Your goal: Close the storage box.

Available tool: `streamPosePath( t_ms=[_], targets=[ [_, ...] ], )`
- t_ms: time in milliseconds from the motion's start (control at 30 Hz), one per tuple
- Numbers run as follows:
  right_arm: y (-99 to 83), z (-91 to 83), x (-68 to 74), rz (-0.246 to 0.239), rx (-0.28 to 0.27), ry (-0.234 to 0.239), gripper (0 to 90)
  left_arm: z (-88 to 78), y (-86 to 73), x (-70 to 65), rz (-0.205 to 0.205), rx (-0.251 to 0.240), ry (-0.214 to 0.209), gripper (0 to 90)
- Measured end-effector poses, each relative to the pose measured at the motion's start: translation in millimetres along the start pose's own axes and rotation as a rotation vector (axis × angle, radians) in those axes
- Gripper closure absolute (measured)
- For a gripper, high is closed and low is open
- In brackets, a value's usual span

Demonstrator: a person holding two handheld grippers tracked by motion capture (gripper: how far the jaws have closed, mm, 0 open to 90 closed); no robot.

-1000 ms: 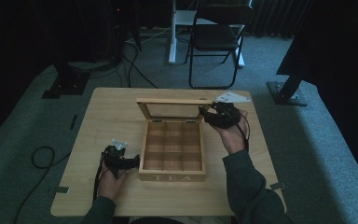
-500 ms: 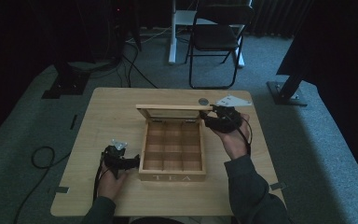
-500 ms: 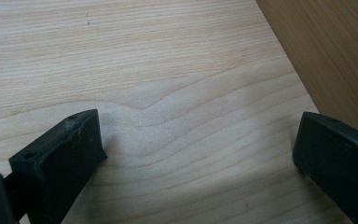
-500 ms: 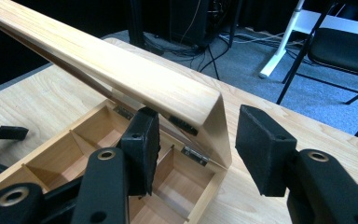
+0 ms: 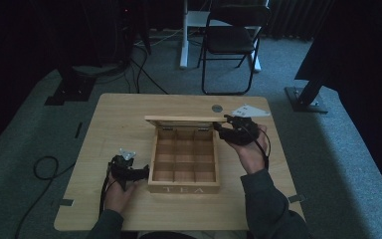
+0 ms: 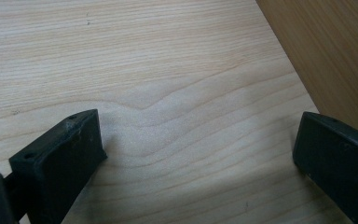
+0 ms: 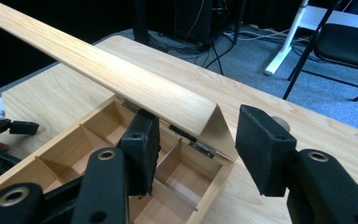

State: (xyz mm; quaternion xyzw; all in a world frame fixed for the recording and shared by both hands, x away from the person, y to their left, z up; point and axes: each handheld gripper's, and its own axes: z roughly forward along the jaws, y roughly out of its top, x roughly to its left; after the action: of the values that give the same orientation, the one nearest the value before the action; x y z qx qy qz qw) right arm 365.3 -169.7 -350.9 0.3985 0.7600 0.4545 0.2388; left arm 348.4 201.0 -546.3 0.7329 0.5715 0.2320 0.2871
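A wooden tea box [image 5: 184, 189] with bare compartments stands at the table's middle, its lid [image 5: 179, 120] raised on the far hinges. My right gripper [image 5: 221, 130] is at the lid's right end. In the right gripper view the right gripper [image 7: 198, 135] straddles the corner of the lid [image 7: 121, 74]: one jaw sits under the lid over the box [image 7: 214, 186], the other stands off to the side with a gap, so it is open. My left gripper [image 5: 144, 173] rests open on the table beside the box's left wall [image 6: 335, 46], nothing between the jaws of the left gripper [image 6: 196, 126].
A grey round disc [image 5: 217, 108] is set in the table [image 5: 109, 129] behind the box. A black folding chair [image 5: 231, 40] and stand bases lie beyond the far edge. A cable [image 5: 45, 167] loops on the carpet at left.
The lid has swung further up, now showing only its thin edge from above. My right gripper has shifted slightly toward the person. The left gripper has stayed put.
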Motion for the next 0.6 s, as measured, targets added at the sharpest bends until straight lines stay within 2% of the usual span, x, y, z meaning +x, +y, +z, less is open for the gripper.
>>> streamPosePath(
  t_ms=[600],
  targets=[
    [-9.6,-4.4,6.8,-0.01,0.012,-0.003,49.2,0.0,0.0,0.1,0.001,0.0,0.001,1.6]
  ],
)
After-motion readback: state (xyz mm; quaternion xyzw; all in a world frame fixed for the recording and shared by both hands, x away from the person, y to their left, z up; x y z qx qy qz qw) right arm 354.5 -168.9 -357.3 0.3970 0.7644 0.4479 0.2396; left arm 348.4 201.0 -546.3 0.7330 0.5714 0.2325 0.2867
